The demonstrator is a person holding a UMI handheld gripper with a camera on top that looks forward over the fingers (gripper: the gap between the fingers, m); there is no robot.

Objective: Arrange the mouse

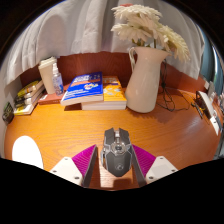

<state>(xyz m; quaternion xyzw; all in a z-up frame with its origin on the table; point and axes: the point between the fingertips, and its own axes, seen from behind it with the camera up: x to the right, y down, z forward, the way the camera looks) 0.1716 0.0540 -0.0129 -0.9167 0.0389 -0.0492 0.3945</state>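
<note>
The gripper [116,166] is nearest, with two fingers visible, each carrying a magenta pad [85,160]. One dark grey mouse [117,150] sits between the fingers. Both pads lie close against its left and right flanks, but it cannot be confirmed that they press on it; the mouse appears to rest on the wooden bench [170,125]. The near end of the mouse is hidden in the dark zone between the finger bases, so its full outline cannot be read.

On the near left, one white rounded object [27,152] lies on the bench; it is cut off at the lower side and its identity cannot be determined.

Farther back, left of centre, a stack of books [92,92] lies flat. Two covers can be counted: one blue on the left and one paler to its right. Any further volumes below are hard to make out. At the far left, one white upright container [50,75] stands beside more stacked items [28,97], too small to identify.

Right of the books stands one white pitcher-shaped vase [144,78] holding pale flowers [148,28]; the individual blooms cannot be counted. At the far right, one partly cut-off object [209,110] lies at the bench edge, with a thin cable [180,102] near it. Curtains [70,35] close off the far side.
</note>
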